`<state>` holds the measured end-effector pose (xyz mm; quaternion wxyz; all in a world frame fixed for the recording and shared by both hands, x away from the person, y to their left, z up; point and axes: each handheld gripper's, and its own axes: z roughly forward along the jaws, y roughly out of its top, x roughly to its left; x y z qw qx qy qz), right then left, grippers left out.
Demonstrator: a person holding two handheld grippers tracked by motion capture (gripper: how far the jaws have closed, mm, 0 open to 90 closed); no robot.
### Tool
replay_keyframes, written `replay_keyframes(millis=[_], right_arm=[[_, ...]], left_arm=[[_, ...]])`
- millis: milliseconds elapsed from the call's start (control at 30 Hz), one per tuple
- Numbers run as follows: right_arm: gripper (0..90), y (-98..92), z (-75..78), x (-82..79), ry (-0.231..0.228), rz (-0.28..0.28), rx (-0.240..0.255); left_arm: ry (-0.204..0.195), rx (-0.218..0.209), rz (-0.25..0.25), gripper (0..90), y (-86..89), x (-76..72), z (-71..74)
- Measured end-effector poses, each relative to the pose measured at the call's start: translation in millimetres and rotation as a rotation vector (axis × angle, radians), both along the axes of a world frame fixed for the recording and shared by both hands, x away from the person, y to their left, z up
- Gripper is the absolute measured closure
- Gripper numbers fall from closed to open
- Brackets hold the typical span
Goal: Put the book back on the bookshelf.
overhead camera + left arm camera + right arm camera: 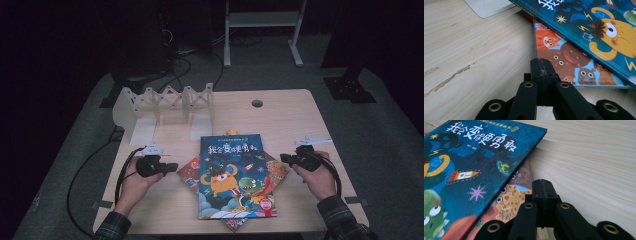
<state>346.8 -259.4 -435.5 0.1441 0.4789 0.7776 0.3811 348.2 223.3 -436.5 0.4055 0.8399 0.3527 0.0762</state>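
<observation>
- Both forearms come in at the near edge of the wooden table (300, 115), one hand on each tool; nothing is lifted or held, so whatever the job is, it looks unstarted.
- White folding book rack (165, 107) stands at the far left of the table with its slots bare; my guess is the books belong there, which would leave all of it to do.
- Blue picture book (236, 175) lies flat at the table's middle, on top of the stack; its cover reads 我会变得更勇敢 in white characters, with a line of small print above that I cannot read.
- Animal-cover book (564, 65) lies beneath it, turned askew, corners poking out on both sides; no writing legible on it.
- Left gripper (541, 67) hovers at the stack's left corner, jaws pressed together, holding nothing.
- Right gripper (543, 188) hovers at the right corner, jaws likewise closed and empty.
</observation>
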Motion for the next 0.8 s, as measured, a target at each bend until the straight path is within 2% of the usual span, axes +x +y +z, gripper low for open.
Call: replay_keyframes(millis=[200, 367, 500, 533, 667, 800], right_arm=[[89.3, 18.5, -4.2, 15.3, 0.014, 0.02, 0.007], [89.3, 26.2, -8.2, 24.5, 0.028, 0.02, 0.014], [89.3, 33.3, -9.5, 31.5, 0.031, 0.024, 0.017], [89.3, 36.2, -10.8, 34.4, 0.036, 0.019, 0.01], [89.4, 42.0, -12.1, 38.9, 0.042, 0.026, 0.01], [89.4, 44.6, -12.5, 41.1, 0.036, 0.032, 0.008]], left_arm=[[-0.007, -0.004, -0.005, 88.5, -10.4, 7.6, 2.4], [-0.007, -0.014, 0.004, 85.9, -17.1, 14.9, 1.7], [-0.013, 0.003, 0.006, 81.7, -17.4, 16.6, 0.4], [-0.016, 0.003, 0.007, 78.3, -16.9, 16.7, 0.5], [-0.019, -0.021, 0.014, 71.5, -13.2, 17.5, 1.7], [-0.018, -0.004, 0.0, 69.9, -16.5, 16.6, 0.4]])
